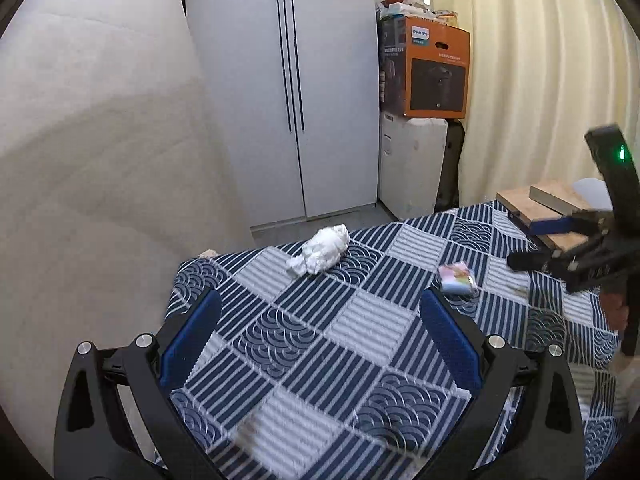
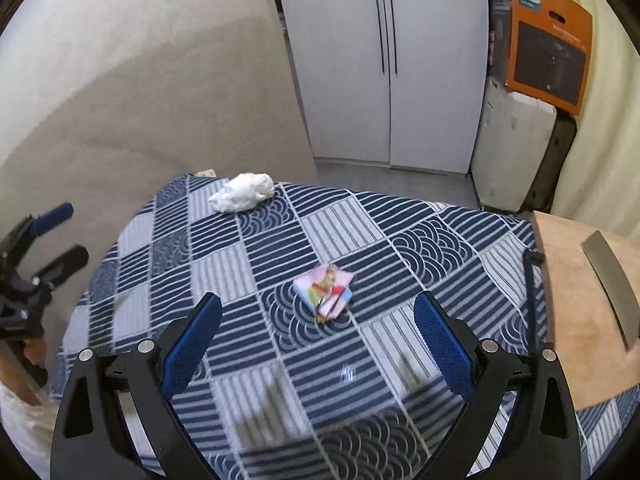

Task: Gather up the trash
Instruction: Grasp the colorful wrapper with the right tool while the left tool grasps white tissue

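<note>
In the left wrist view, the left tongs [image 1: 320,312] were nearest, their blue pads spread wide and holding nothing, above the desk [image 1: 360,320] with its blue and white patterned cloth. Beyond them a crumpled white tissue [image 1: 322,250] lay near the far edge of the desk. A small pastel wrapper [image 1: 456,278] lay just past the right pad, partly hidden by it. At the right edge the right tongs [image 1: 560,240] were seen from the side and slightly blurred; their fingers stood apart. A wooden board [image 1: 520,200] lay behind them, cut off by them.

In the right wrist view, the right tongs [image 2: 318,314] were wide open and empty, with the wrapper [image 2: 325,292] lying on the cloth between the pad tips, touching neither. The tissue [image 2: 244,192] lay farther away, to the left. The left tongs [image 2: 60,236] were at the left edge, open, with part of a hand [image 2: 34,350] below them.
</note>
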A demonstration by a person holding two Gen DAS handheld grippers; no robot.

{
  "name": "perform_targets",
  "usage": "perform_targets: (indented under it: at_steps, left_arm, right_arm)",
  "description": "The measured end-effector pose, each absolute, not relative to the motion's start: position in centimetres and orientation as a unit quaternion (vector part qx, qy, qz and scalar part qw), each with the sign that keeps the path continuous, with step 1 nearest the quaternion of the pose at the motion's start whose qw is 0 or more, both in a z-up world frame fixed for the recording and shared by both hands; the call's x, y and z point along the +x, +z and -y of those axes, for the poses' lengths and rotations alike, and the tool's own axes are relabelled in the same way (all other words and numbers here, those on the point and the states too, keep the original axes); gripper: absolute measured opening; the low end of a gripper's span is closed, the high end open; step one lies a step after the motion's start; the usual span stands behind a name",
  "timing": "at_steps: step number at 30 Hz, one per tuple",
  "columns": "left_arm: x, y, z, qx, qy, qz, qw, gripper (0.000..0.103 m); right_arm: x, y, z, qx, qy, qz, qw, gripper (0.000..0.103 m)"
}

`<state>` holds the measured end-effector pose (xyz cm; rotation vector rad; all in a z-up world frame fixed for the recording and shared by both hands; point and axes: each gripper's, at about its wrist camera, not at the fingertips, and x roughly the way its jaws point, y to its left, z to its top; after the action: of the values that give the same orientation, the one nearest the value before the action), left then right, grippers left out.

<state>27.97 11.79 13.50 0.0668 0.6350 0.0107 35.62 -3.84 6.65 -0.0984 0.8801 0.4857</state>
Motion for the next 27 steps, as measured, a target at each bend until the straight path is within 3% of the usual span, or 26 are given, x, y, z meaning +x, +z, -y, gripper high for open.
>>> perform_targets:
  at_steps: [10, 15, 21, 27]
  left_arm:
    - [34.7, 10.3, -11.8, 0.04, 0.004, -0.339, 0.94, 0.097]
    - [37.3, 8.9, -12.1, 0.033, 0.008, -0.351, 0.936, 0.097]
    - [39.6, 7.3, -13.0, 0.006, 0.014, -0.364, 0.931, 0.097]
    - [41.6, 6.6, -13.2, 0.001, 0.025, -0.373, 0.927, 0.097]
  right_arm:
    - [39.3, 0.9, 2.0, -0.044, 0.224, -0.451, 0.863, 0.09]
    - [40.1, -0.5, 1.2, -0.047, 0.226, -0.467, 0.854, 0.049]
    - [39.9, -0.1, 1.2, -0.049, 0.237, -0.452, 0.859, 0.037]
    - [40.0, 2.1, 3.8, -0.012, 0.23, -0.408, 0.883, 0.035]
